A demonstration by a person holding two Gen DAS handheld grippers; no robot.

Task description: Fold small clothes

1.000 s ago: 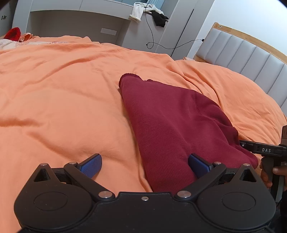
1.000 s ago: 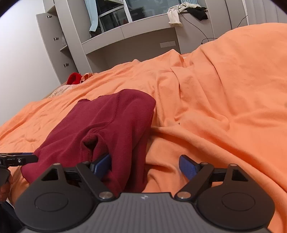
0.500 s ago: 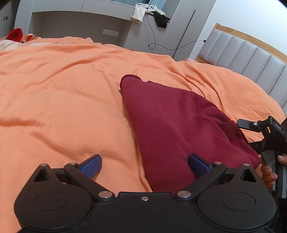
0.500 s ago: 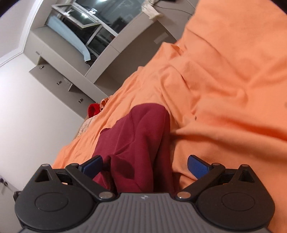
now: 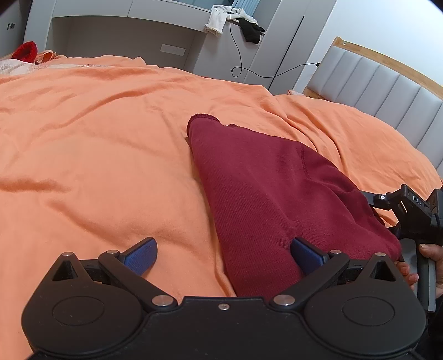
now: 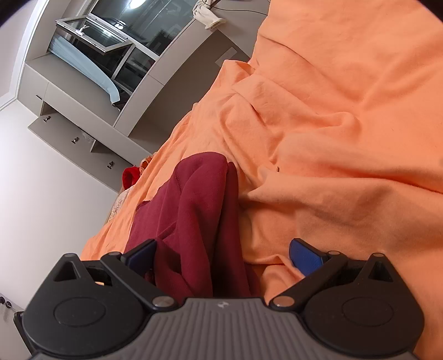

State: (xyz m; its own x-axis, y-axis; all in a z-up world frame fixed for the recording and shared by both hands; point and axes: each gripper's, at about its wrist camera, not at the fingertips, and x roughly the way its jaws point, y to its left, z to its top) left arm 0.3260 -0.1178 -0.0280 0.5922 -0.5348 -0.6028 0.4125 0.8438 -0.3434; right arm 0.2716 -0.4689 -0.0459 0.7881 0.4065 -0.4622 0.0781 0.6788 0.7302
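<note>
Both claws stood spread wide with nothing pinched between their blue pads. From the left wrist view, the left claw (image 5: 223, 253) pointed down at a slant toward the bed, one blue pad over bare orange bedspread (image 5: 97, 155) and the other over the near end of the dark red garment (image 5: 265, 193). That garment lay folded lengthwise on the bedspread, narrow at its far end and broadening toward the cameras, its near edge reaching in between the left claw's pads without being pressed by them.

At the right edge of that view the right claw (image 5: 387, 199) appeared from the side, just beside the garment's near right corner, and the person's hand (image 5: 415, 265) wrapped around its grey handle, fingertips showing below the black body.

In the right wrist view the whole room leaned steeply, so the right claw (image 6: 223, 253) was rolled over to one side. Its left pad sat against a bunched fold of the garment (image 6: 193, 210), which rose in soft ridges between the two pads, while its right pad hung over rumpled bedspread (image 6: 346, 124). Neither pad pressed the cloth.

Beyond the bed stood grey built-in cabinets (image 5: 110, 36), a padded grey headboard (image 5: 387, 83) with a wooden rim, white and black clothes (image 5: 235, 16) draped on a ledge, and something bright red (image 5: 26, 51) at the bed's far corner.
</note>
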